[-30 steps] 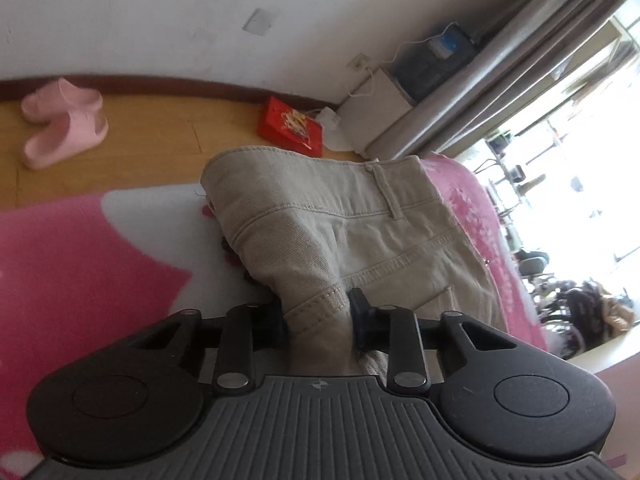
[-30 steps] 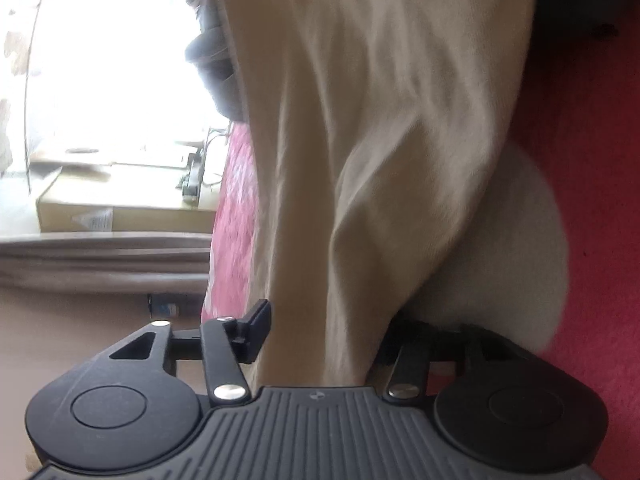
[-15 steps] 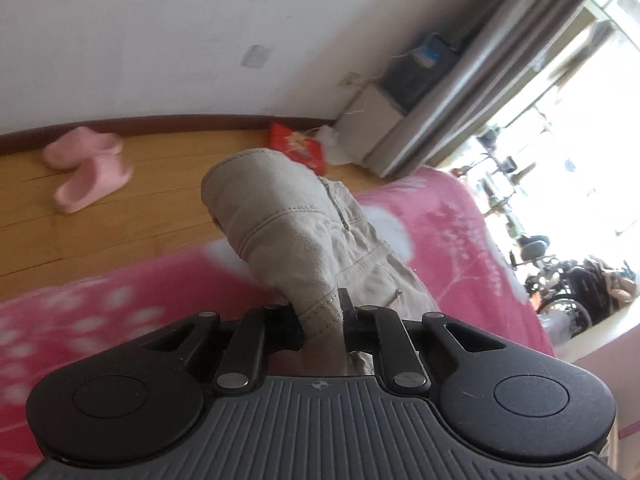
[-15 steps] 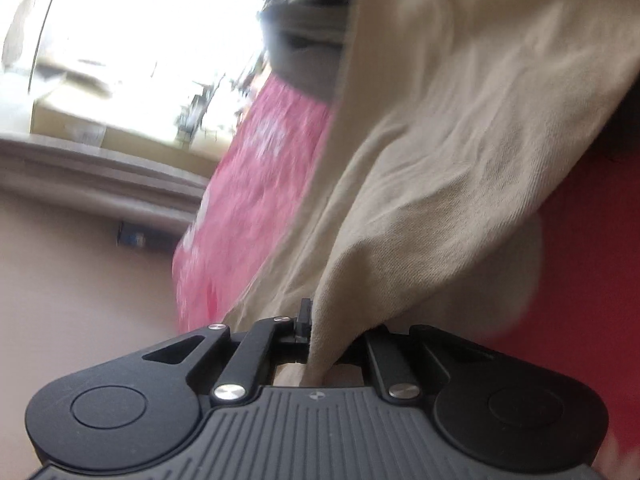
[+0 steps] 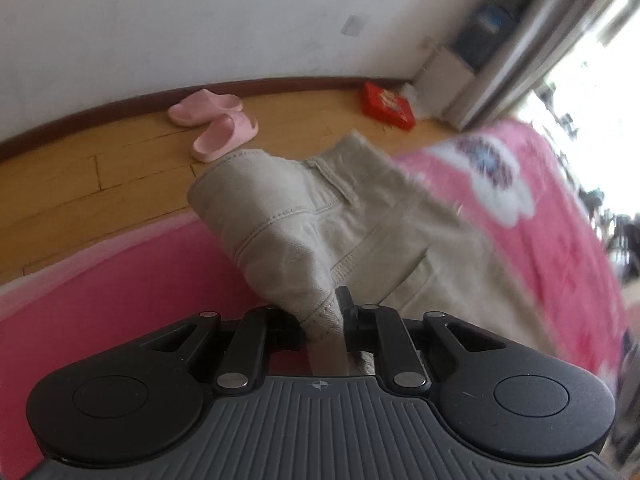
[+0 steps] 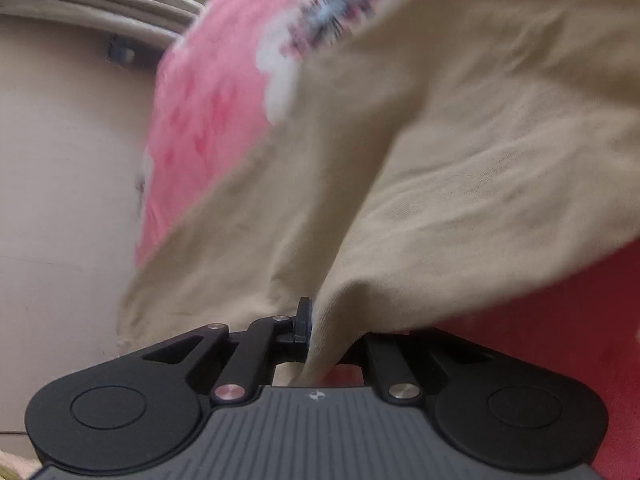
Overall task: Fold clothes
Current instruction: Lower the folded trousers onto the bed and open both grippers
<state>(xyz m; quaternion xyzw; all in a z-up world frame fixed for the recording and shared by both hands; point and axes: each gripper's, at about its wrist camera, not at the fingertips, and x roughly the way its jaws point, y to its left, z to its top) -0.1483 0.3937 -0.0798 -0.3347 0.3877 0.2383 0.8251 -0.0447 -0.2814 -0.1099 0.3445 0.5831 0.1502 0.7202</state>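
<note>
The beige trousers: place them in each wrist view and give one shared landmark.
Left wrist: beige trousers fill the centre, waistband end pinched in the left claw.
Right wrist: they cover the centre and right, pinched in the right claw.
Shared landmark: pink blanket's white flower.

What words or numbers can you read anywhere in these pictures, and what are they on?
None can be read.
Red box on the floor: a pale print on its lid, too blurred to read.
Left gripper and right gripper: only a small round crosshair mark on each body, no letters.
Beige trousers: no label shows.
Pink blanket: flower pattern only, no words.
</note>
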